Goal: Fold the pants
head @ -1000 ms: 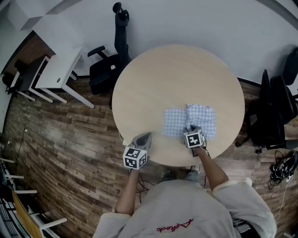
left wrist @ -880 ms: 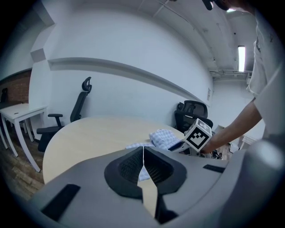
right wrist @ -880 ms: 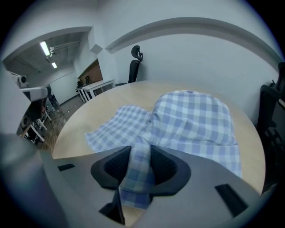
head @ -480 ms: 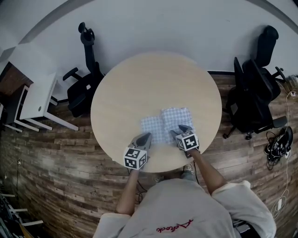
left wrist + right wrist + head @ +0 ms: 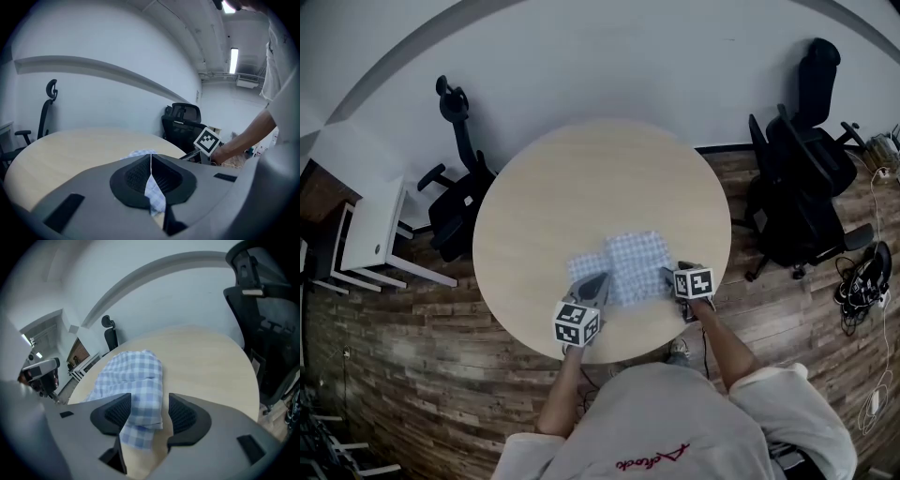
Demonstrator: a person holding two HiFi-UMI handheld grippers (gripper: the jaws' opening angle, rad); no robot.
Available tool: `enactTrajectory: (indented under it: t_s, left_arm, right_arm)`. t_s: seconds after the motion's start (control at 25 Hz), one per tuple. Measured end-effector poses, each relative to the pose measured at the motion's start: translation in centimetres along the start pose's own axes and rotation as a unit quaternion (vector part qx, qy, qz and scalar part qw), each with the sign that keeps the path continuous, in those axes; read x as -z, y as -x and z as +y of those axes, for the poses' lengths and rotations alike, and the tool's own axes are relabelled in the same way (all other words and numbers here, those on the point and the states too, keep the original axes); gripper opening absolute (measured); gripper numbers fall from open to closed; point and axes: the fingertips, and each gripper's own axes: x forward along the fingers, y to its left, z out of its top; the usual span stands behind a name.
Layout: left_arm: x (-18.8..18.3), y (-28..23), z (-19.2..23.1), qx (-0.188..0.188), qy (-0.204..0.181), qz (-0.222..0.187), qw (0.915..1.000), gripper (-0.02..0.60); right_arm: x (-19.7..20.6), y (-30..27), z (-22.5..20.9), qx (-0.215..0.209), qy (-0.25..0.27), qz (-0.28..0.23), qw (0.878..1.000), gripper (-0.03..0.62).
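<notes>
The blue-and-white checked pants (image 5: 628, 262) lie folded into a small bundle on the near part of the round wooden table (image 5: 581, 183). My left gripper (image 5: 593, 279) is shut, with its tips at the bundle's near left edge. In the left gripper view its jaws (image 5: 151, 161) meet in a thin line; checked cloth (image 5: 140, 153) shows just beyond them and through the slot behind the pads. My right gripper (image 5: 668, 274) is at the bundle's right edge. Its jaws (image 5: 149, 401) have just been opening and stand wide; the pants (image 5: 133, 376) lie between the pads, which do not press on them.
Black office chairs stand left of the table (image 5: 455, 202) and right of it (image 5: 797, 178). A white desk (image 5: 370, 225) is at far left. Cables (image 5: 862, 281) lie on the wood floor at right. The table's near edge runs just under both grippers.
The left gripper has moved right, up to the pants' left edge. The right gripper has slid off the top of the bundle toward its right side and its jaws have opened.
</notes>
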Motion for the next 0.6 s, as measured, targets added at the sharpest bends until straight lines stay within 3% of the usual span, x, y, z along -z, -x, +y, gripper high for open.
enactTrajectory:
  t_s: [0.2, 0.44, 0.6]
  left_arm:
    - [0.2, 0.2, 0.8, -0.023, 0.002, 0.011, 0.9997, 0.034]
    - [0.5, 0.1, 1.0, -0.041, 0.007, 0.02, 0.9989, 0.034]
    - [0.3, -1.0, 0.3, -0.038, 0.004, 0.023, 0.999, 0.034]
  right_arm:
    - [1.8, -1.8, -0.3, -0.025, -0.031, 0.044, 0.998, 0.237]
    - [1.6, -2.5, 0.2, -0.068, -0.069, 0.052, 0.994, 0.087]
    - [0.6, -2.0, -0.4, -0.075, -0.066, 0.035, 0.994, 0.064]
